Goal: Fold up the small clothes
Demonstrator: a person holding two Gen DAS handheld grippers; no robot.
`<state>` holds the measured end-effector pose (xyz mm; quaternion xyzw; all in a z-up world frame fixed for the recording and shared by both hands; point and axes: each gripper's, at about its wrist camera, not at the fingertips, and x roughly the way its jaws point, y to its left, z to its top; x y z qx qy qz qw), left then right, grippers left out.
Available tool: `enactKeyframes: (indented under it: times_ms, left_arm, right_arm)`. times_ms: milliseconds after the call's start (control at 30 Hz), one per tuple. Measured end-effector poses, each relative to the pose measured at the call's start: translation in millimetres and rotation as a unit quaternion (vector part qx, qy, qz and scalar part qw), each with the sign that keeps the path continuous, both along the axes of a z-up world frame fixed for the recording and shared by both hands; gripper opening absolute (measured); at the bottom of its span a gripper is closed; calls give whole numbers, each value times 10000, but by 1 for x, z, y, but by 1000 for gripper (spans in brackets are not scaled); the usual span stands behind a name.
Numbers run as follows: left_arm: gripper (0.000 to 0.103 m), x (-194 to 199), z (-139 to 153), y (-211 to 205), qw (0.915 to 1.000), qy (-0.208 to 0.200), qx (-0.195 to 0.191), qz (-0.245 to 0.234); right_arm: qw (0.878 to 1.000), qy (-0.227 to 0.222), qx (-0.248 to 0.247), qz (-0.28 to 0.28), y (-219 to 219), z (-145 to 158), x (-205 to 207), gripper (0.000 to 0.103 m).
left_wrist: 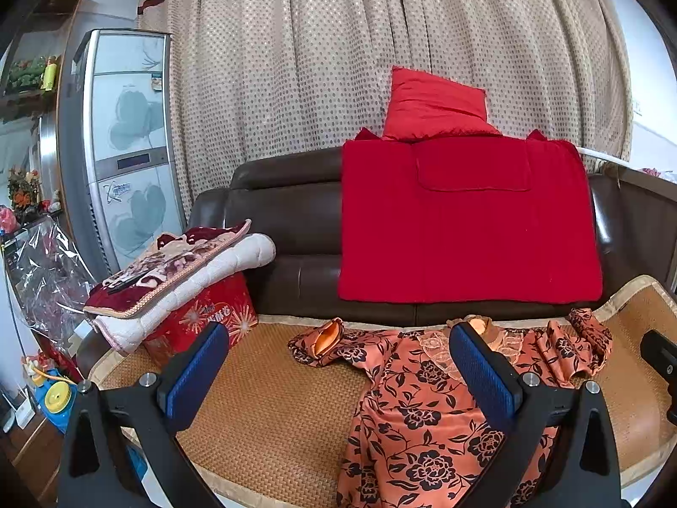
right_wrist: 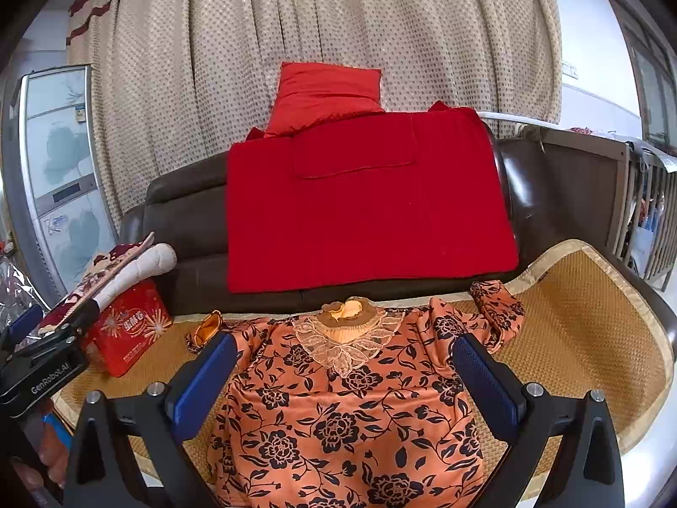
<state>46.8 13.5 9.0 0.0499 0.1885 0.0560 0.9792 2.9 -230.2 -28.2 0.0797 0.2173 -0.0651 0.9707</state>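
Tongs (right_wrist: pixel 342 381) gape wide above floral blouse (right_wrist: pixel 351 415).

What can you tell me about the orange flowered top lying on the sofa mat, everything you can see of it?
The orange flowered top is a small, shiny, satin-looking garment printed with black roses and leafy vines. A lace collar rings its brownish neck opening. It lies face up and unfolded on the woven mat, neck toward the sofa back, with both sleeves spread outward; the sleeve on the picture's right is crumpled and doubled over. Its lower part runs out of view. The right gripper and left gripper are open above it, neither holding it.
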Motion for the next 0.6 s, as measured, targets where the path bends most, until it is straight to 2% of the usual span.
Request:
enactKeyframes:
  times_ms: [167,267,367,500,600]
  left_arm:
    - [103,17,-9,-11,10000,69,59,-12]
    - [103,37,-20,-24,9999,73,122,-10]
    - [103,73,-41,-41,9997,145,-81,-198]
    - [103,141,-91,-69,9959,549,-547,-457]
    - [103,179,-127,-82,9955,709,-546,-321]
  right_arm:
    - [9999,103,95,-3,-10,-10,13,103]
    - [9992,247,259,149,-35,-25,29,103]
    - [9981,422,435,-76,-87,-52,40,103]
    - [9896,887,584,-968,-175,-97,63,103]
    - [9819,1285,657,-1228,-219,-122,94,103]
